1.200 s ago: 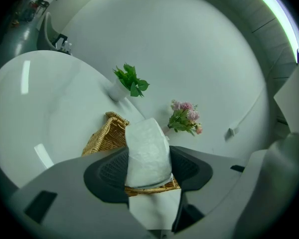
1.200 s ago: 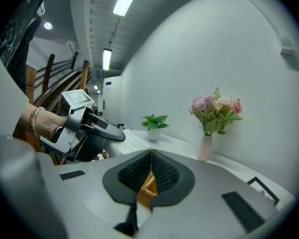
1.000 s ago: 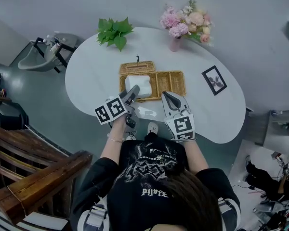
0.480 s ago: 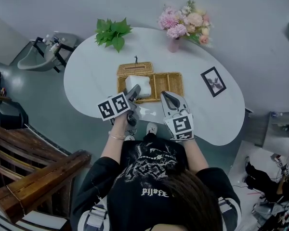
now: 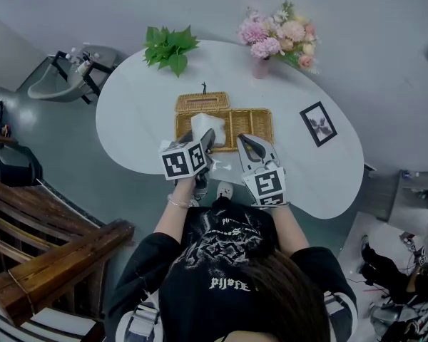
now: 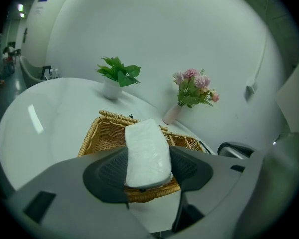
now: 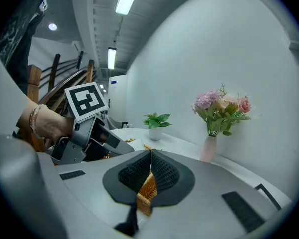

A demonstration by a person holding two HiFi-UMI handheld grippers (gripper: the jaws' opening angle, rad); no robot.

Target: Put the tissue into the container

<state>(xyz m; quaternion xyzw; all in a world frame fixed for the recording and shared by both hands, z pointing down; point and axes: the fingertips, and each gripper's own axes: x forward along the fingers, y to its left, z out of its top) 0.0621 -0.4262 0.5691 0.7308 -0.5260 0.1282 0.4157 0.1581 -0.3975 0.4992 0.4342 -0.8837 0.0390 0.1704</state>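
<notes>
My left gripper (image 6: 148,172) is clamped on the tissue pack (image 6: 147,148), w/ the wicker basket (image 6: 95,133) just ahead of and below its jaws. Right gripper (image 7: 149,178) is pinched closed, empty, alongside. Pick looks done; lowering + release remain.

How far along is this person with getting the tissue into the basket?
Done: the left tongs are clamped on the white tissue pack. In hand: the pack hangs over the woven wicker basket, whose near rim the right tongs pinch. Left: lowering the pack in and letting go.
</notes>
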